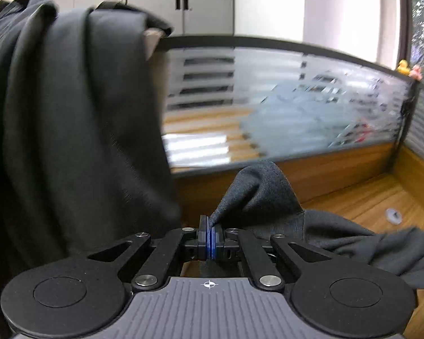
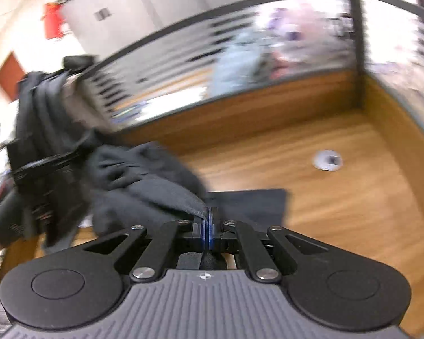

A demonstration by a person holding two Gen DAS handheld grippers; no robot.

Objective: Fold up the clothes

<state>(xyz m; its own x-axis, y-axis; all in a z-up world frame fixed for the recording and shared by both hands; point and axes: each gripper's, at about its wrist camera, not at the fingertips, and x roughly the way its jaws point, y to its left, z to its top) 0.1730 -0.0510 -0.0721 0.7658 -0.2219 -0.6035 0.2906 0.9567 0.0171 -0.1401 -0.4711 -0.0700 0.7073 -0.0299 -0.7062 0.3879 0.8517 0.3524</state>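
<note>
A dark grey garment [image 1: 262, 195] rises in a peak from my left gripper [image 1: 211, 221], which is shut on a fold of it; the cloth trails off to the right over the wooden desk [image 1: 361, 200]. In the right wrist view my right gripper [image 2: 206, 214] is shut on another edge of the same dark grey garment [image 2: 144, 175], which bunches to the left above the desk [image 2: 310, 197]. A flat dark cloth [image 2: 254, 200] lies on the desk just beyond the right gripper. The right wrist view is blurred by motion.
More dark clothing [image 1: 70, 113] hangs over something at the left, close to the left gripper. A frosted glass partition [image 1: 282, 99] with a wooden base closes the desk's far side and right side. A round cable grommet [image 2: 327, 160] sits in the desk. White cabinets [image 1: 180, 0] stand behind.
</note>
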